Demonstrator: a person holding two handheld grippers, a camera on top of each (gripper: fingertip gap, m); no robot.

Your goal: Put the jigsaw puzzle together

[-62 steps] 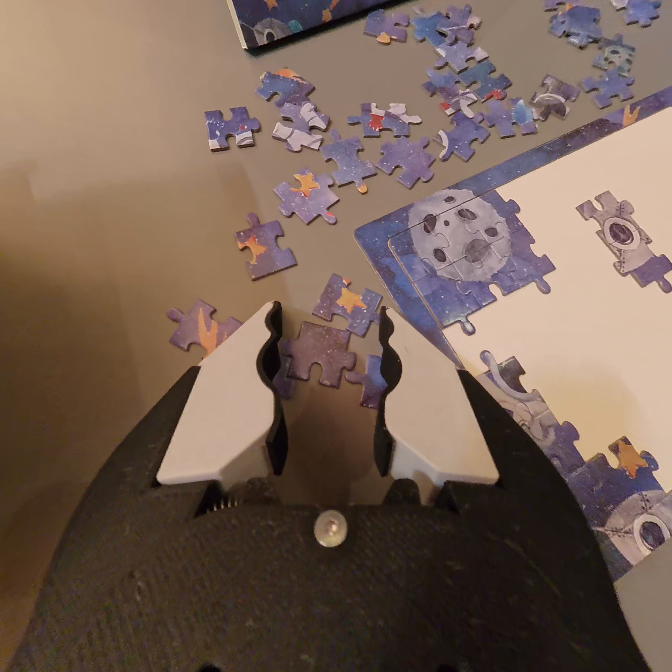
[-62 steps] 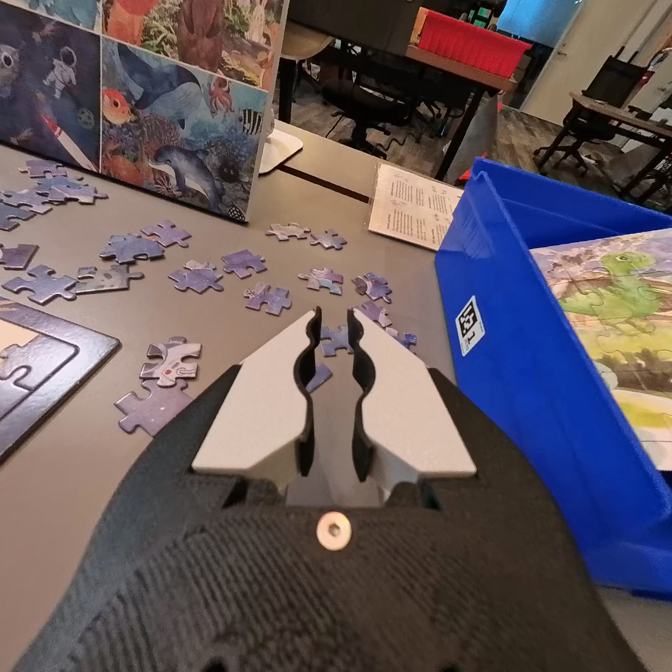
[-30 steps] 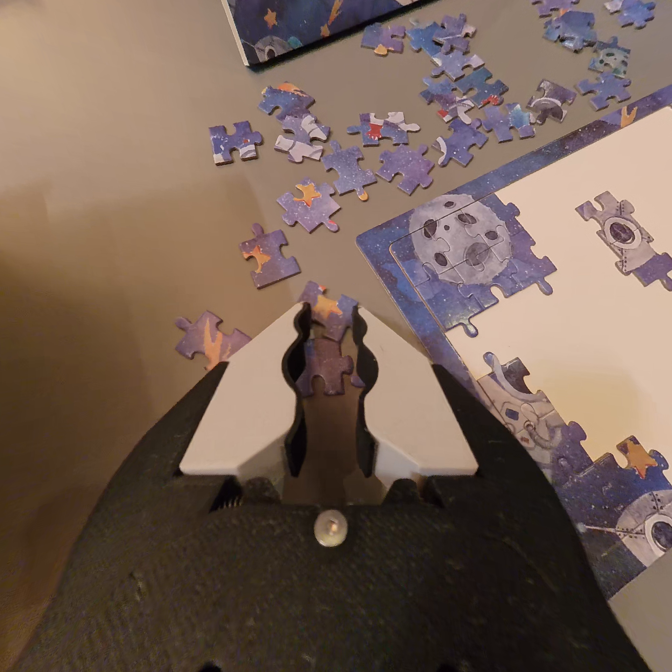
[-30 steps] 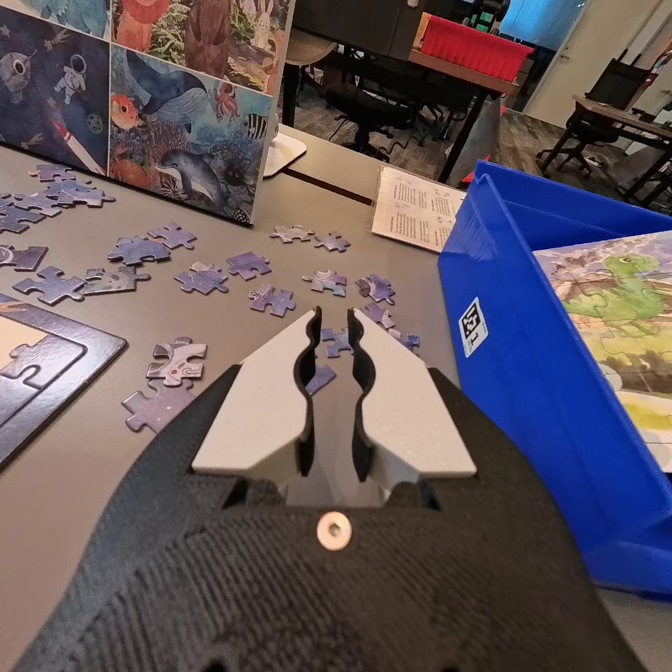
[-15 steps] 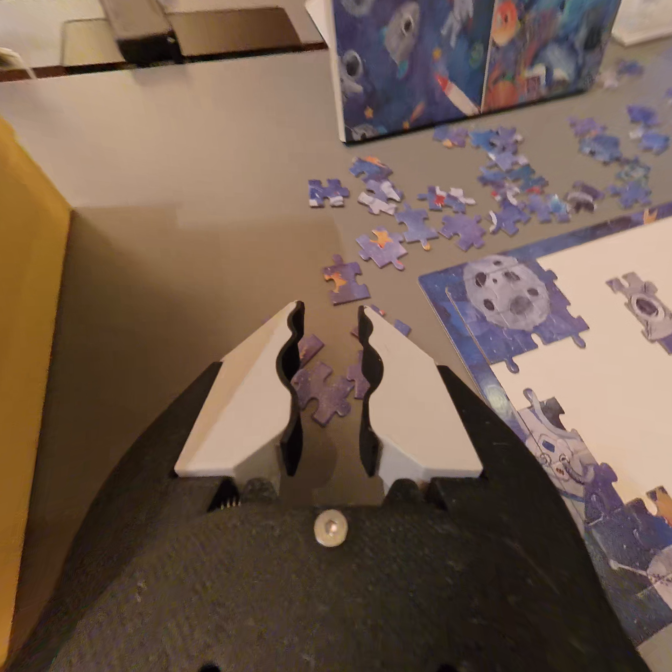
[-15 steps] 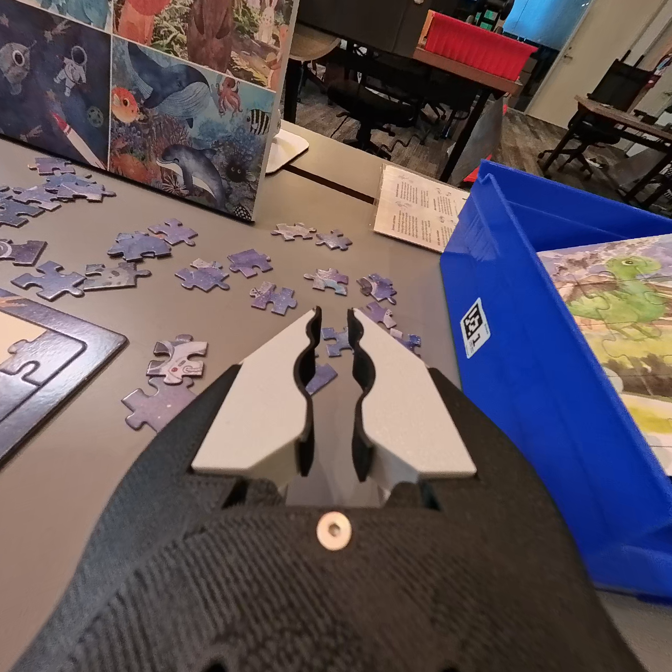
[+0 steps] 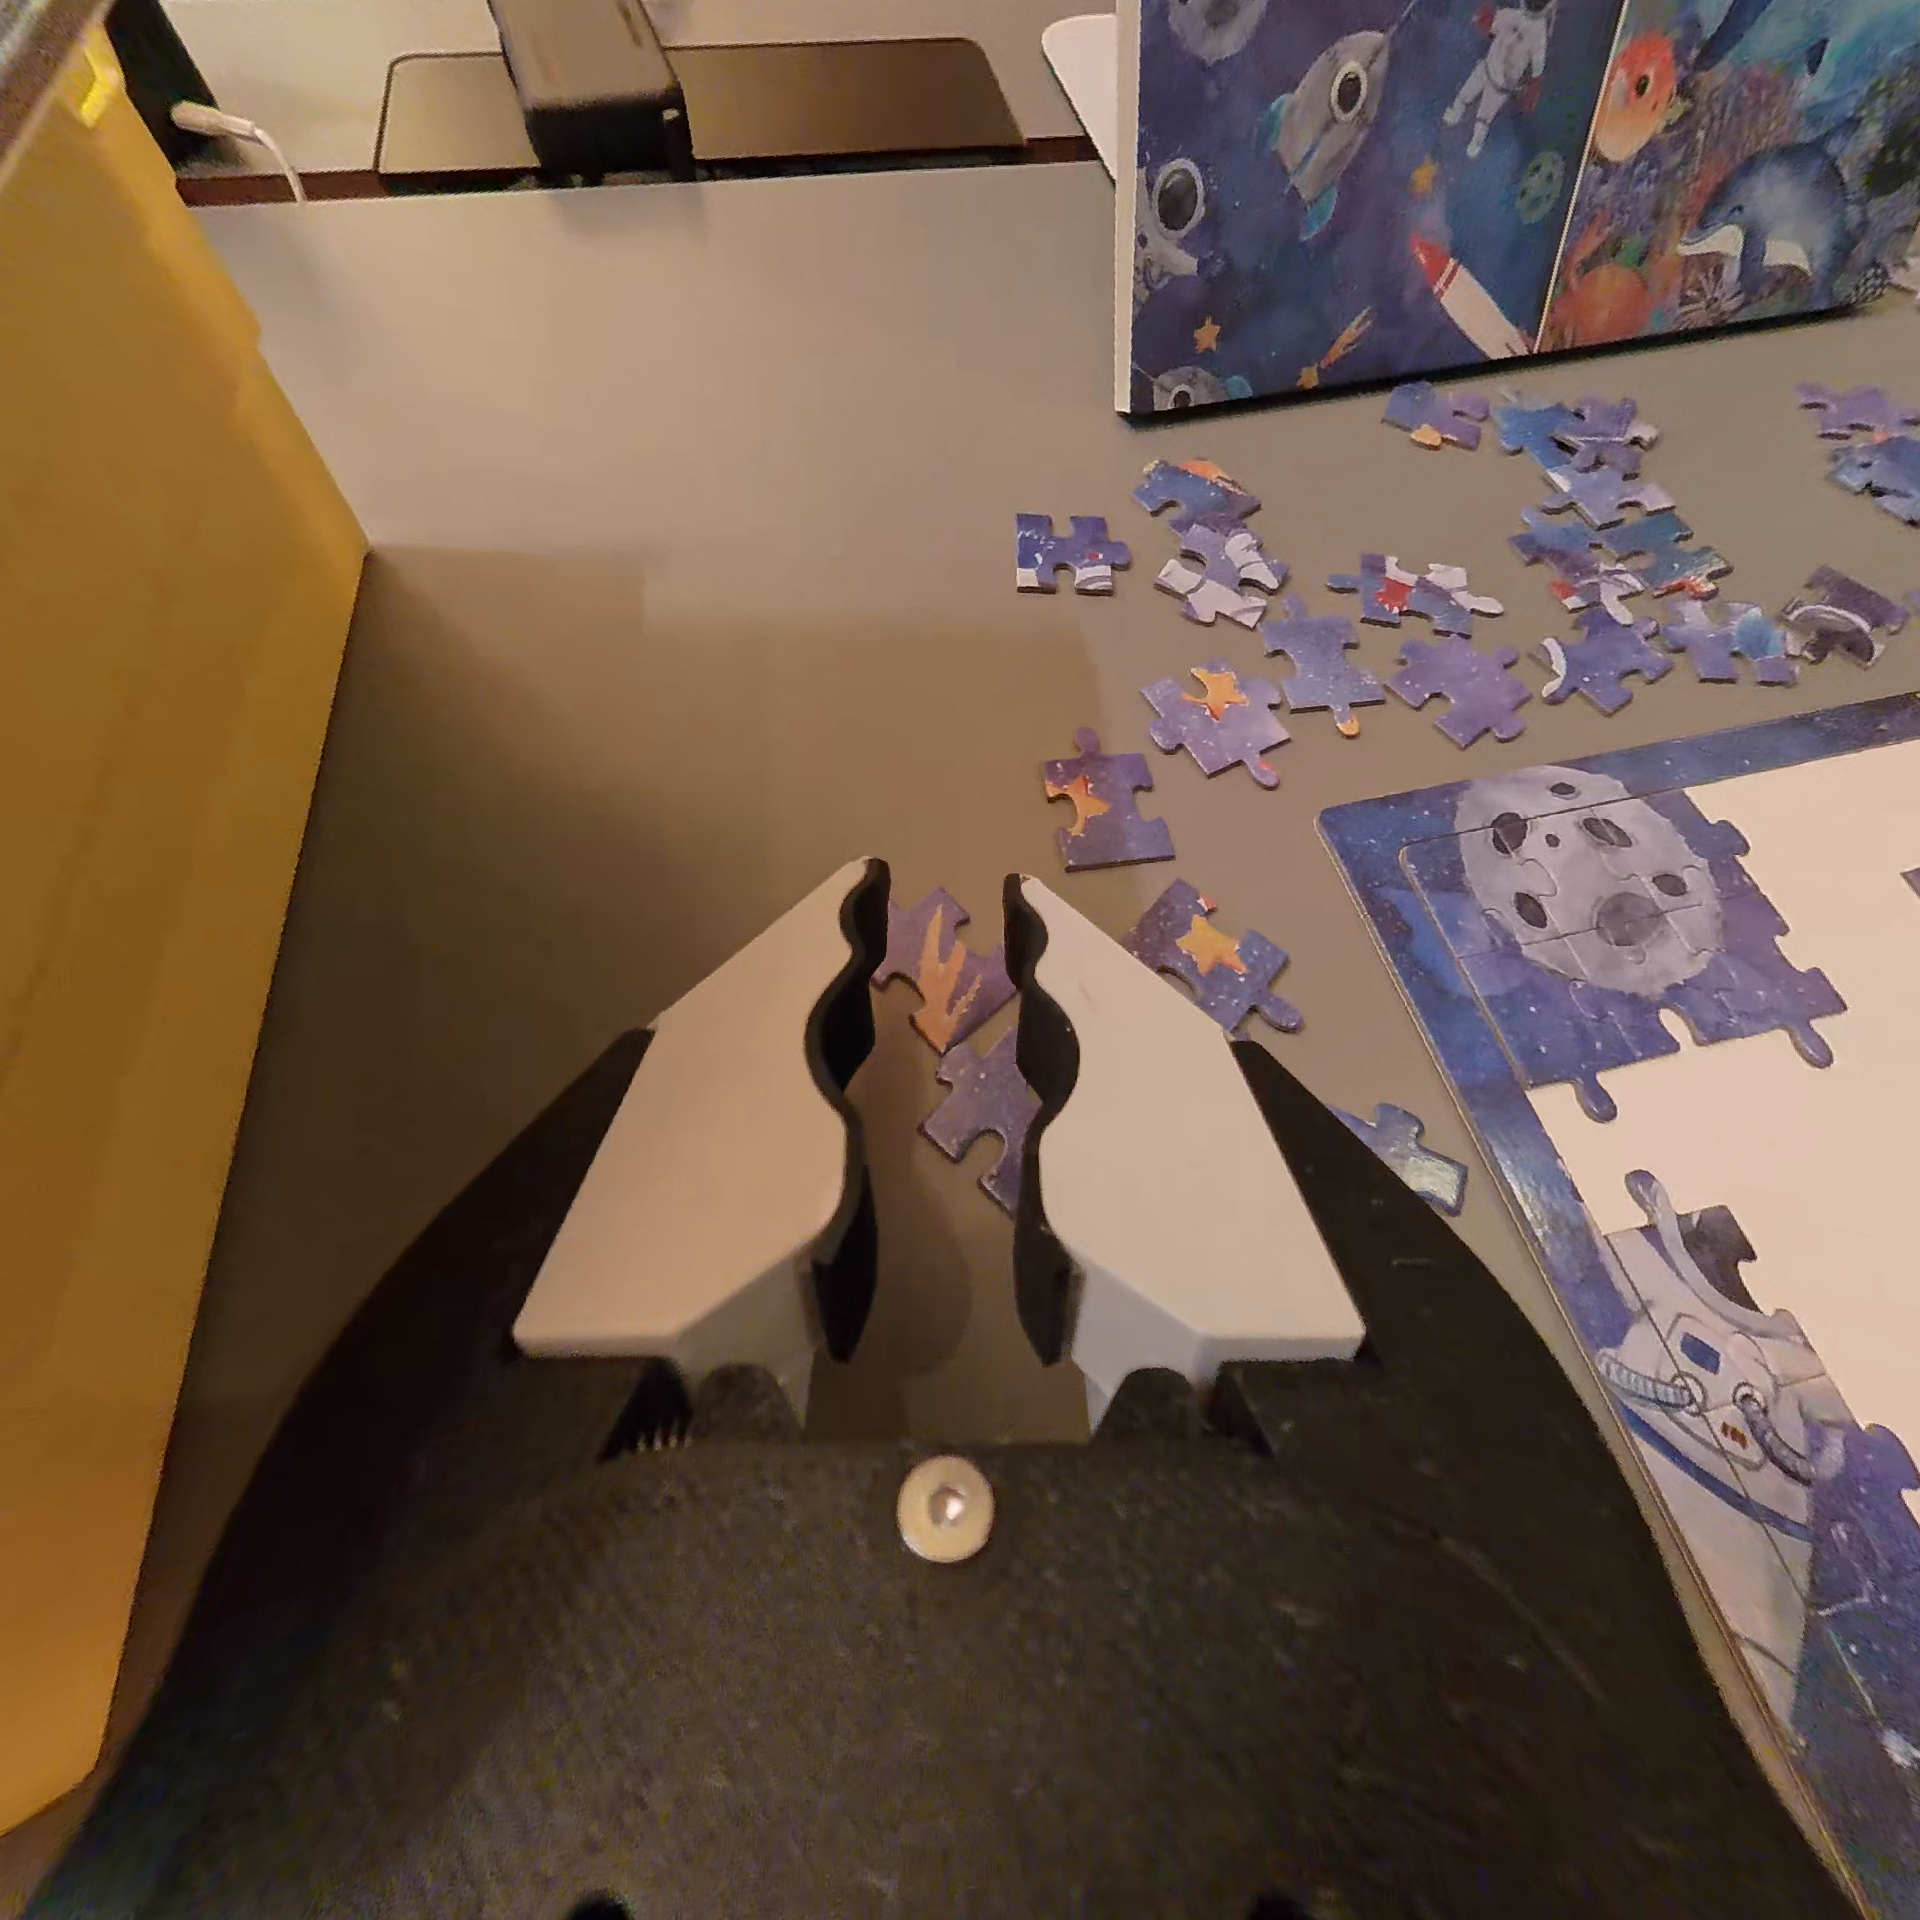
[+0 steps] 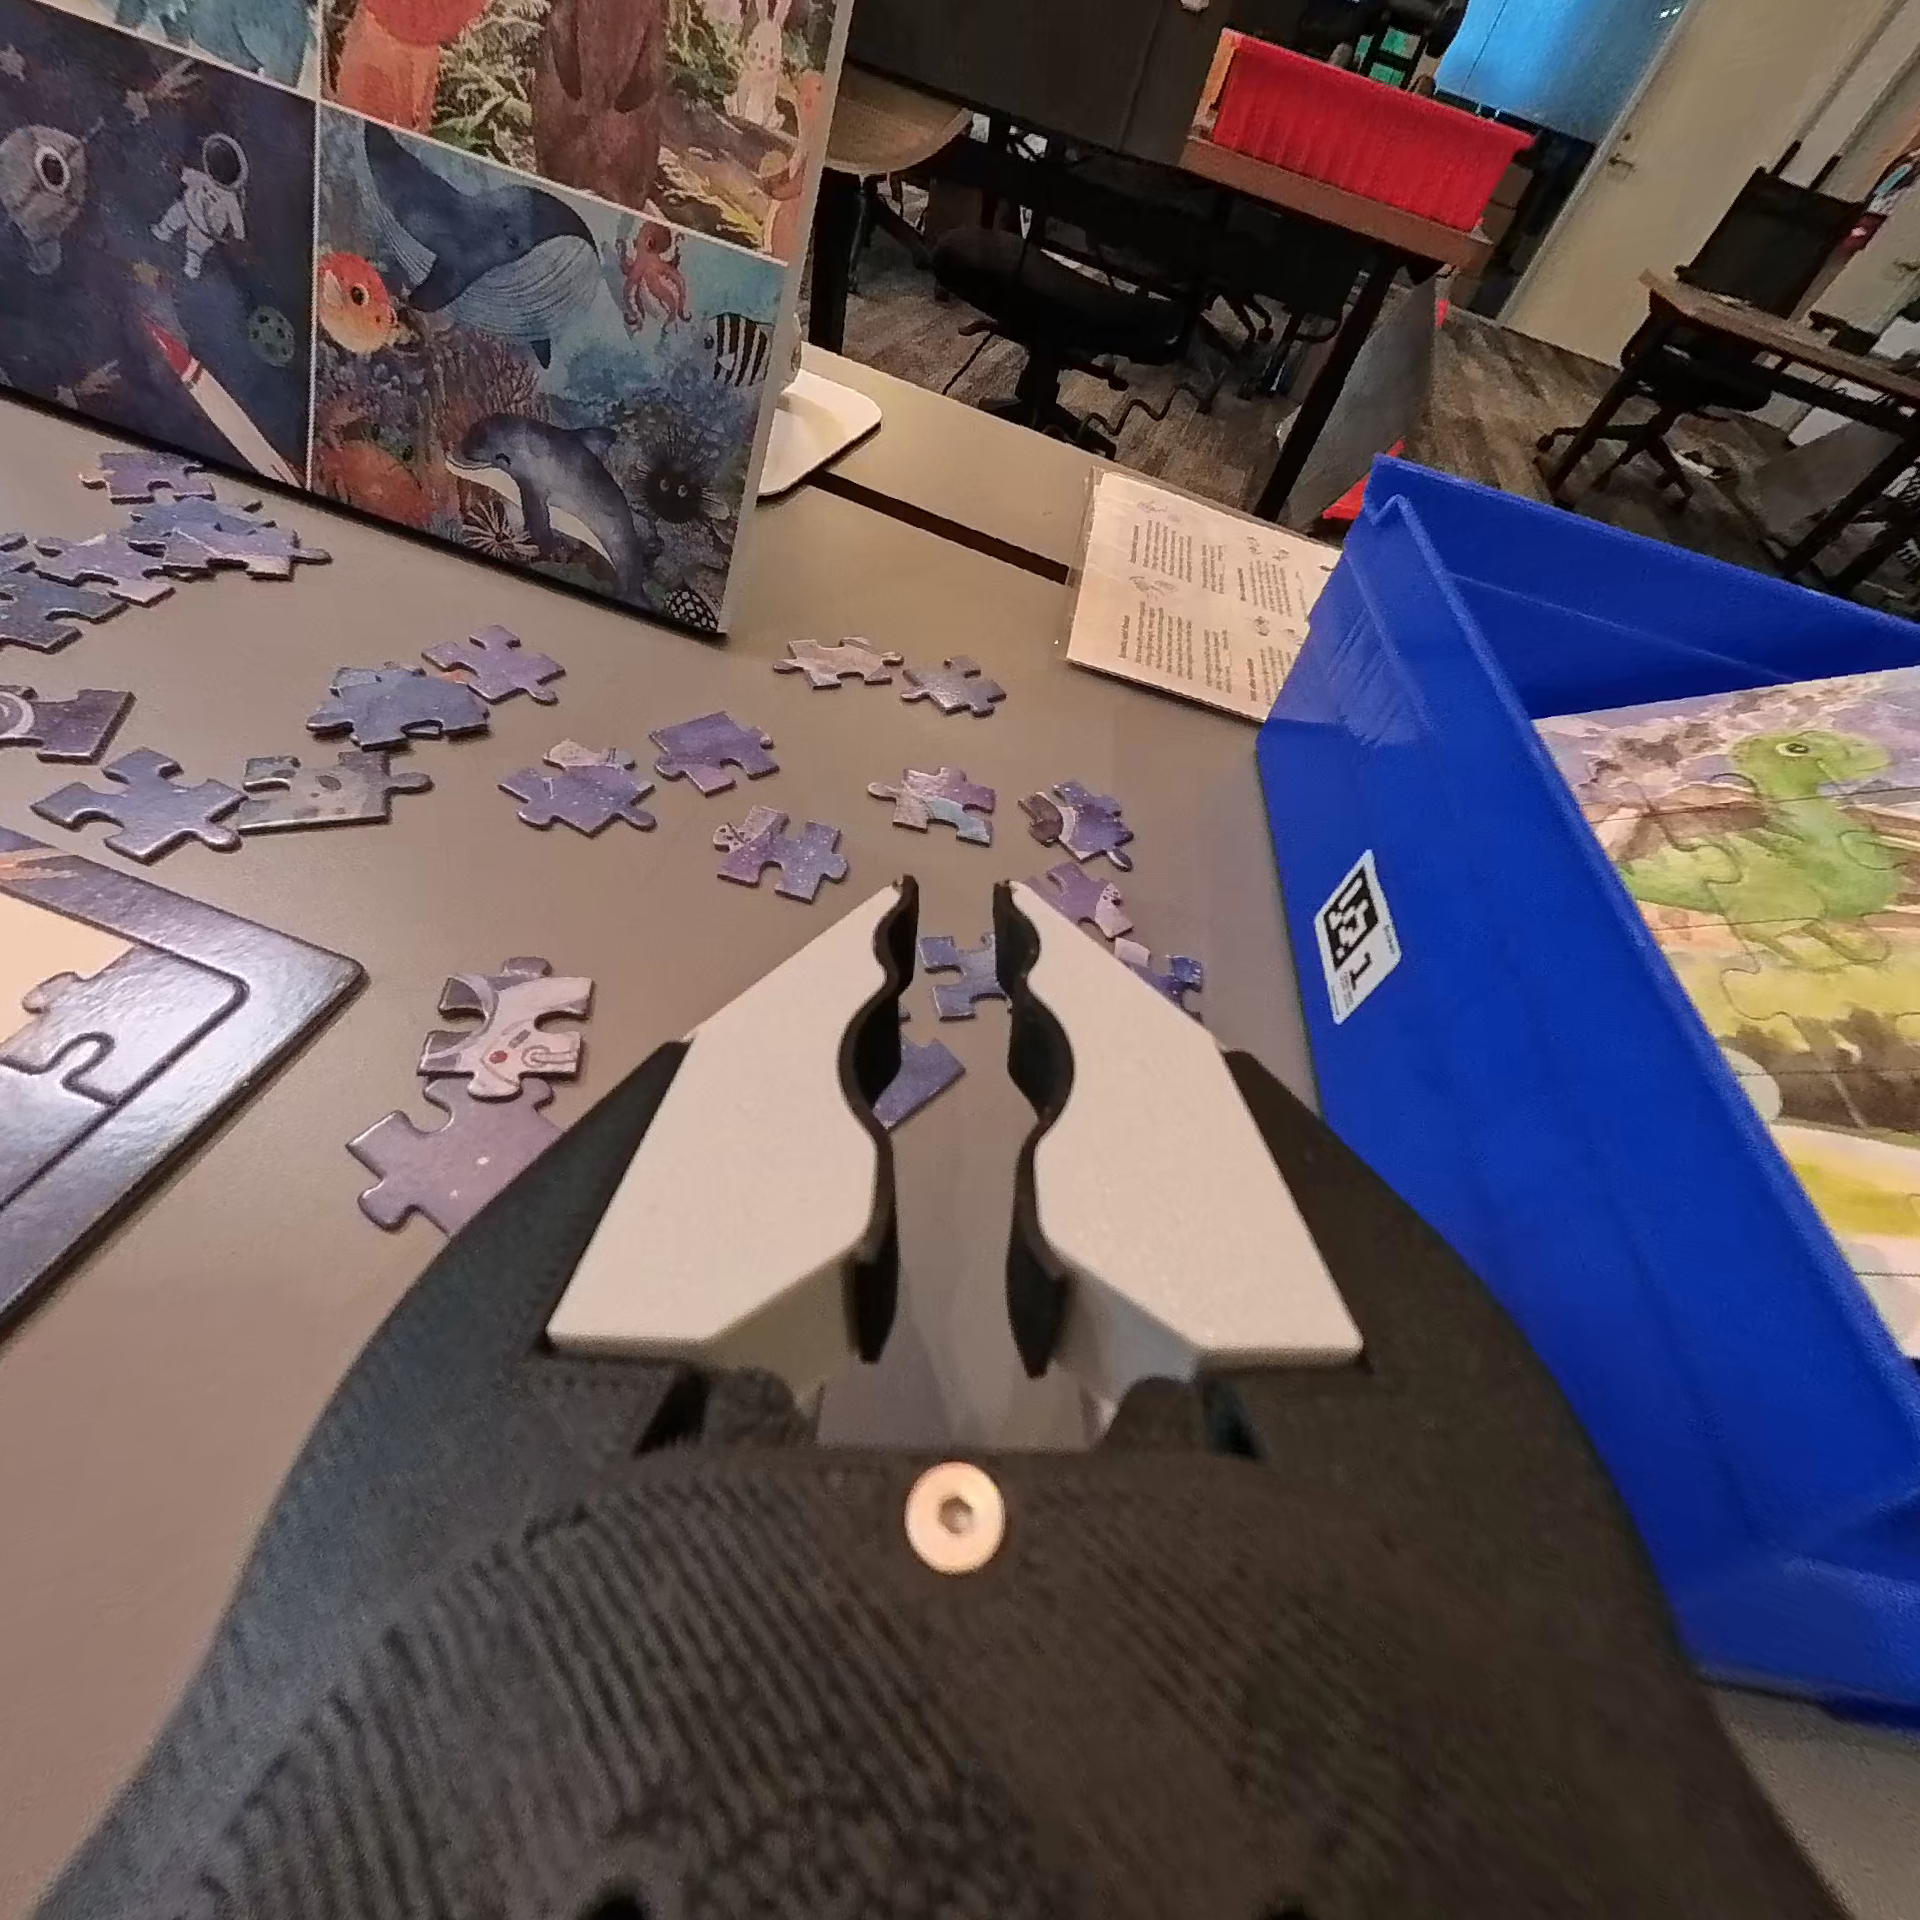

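Loose puzzle pieces lie scattered on the table, puzzle tray near right, picture box standing far behind them.

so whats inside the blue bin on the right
The blue bin holds a flat assembled puzzle picture with a green dinosaur, nearly filling it. Whatever lies beneath that picture, and the bin's floor, is covered.

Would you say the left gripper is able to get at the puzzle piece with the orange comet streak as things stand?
Probably yes. The left gripper is open and holds nothing, and the comet piece lies flat on the grey table right between its fingertips. Only a plain purple piece sits close behind it and might get nudged.
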